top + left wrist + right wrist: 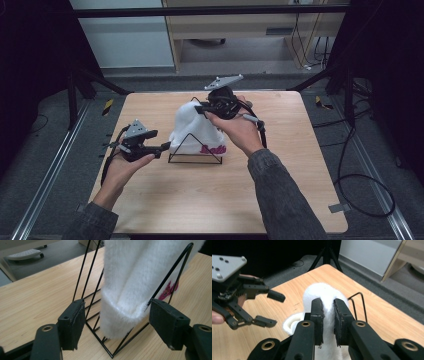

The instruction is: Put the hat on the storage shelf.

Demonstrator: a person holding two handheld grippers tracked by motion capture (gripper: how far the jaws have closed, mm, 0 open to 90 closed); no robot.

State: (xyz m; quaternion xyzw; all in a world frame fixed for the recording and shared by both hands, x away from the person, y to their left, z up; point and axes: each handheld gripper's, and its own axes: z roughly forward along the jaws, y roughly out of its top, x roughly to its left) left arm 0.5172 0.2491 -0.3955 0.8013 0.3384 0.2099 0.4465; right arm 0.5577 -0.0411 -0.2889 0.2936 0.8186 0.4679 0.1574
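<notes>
The right gripper [202,108] is pinching the hat [192,127], soft and light, at its 12 o'clock crown; the left gripper [162,146] is gaping at 9 o'clock beside the rack [195,161].

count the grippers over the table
2: the left gripper open beside the hat on the rack; the right gripper pinching the hat's top.

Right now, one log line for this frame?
right hand-held gripper: shut on white beanie | left hand-held gripper: open at its hem | beanie draped on wire rack
</notes>
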